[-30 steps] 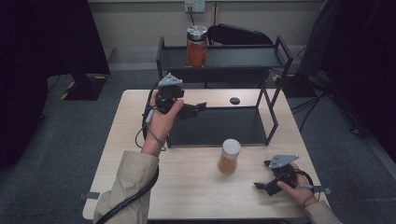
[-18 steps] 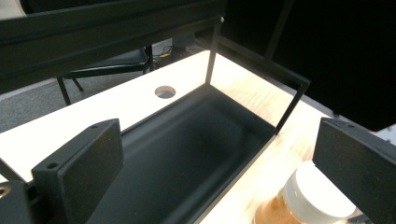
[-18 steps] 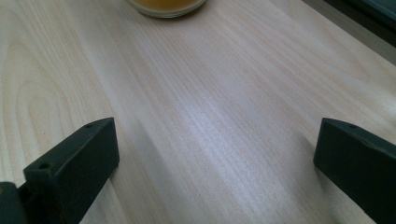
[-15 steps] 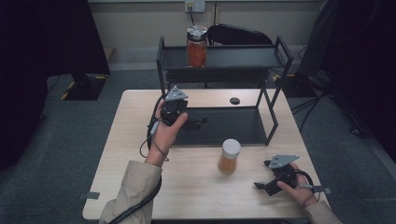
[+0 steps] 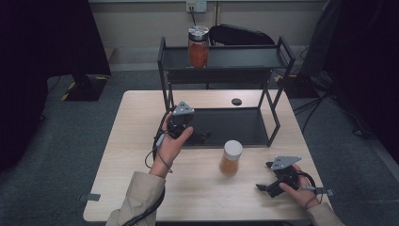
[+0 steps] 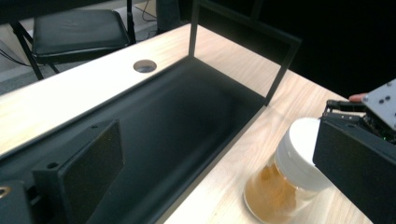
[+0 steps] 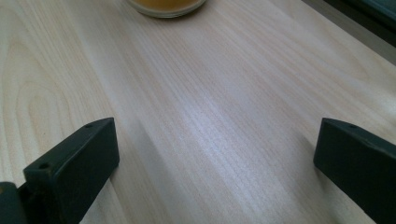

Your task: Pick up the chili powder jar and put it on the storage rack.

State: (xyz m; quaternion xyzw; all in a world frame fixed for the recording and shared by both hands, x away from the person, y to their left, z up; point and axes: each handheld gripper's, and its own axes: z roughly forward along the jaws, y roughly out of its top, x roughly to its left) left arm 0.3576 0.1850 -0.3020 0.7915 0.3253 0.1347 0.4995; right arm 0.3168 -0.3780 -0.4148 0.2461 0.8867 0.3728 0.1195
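Left gripper (image 5: 200,137), jaws spread wide and empty, held over the near edge of the black shelf rack's (image 5: 226,125) lower tray. White-lidded jar (image 5: 231,158) of orange-brown contents stands upright on the wooden table (image 5: 141,155), just ahead and to one side of those jaws (near jaw partly covers the lid in the left gripper view). Right gripper (image 5: 266,187) rests low, jaws parted, nothing between them; jar ahead of it, apart.
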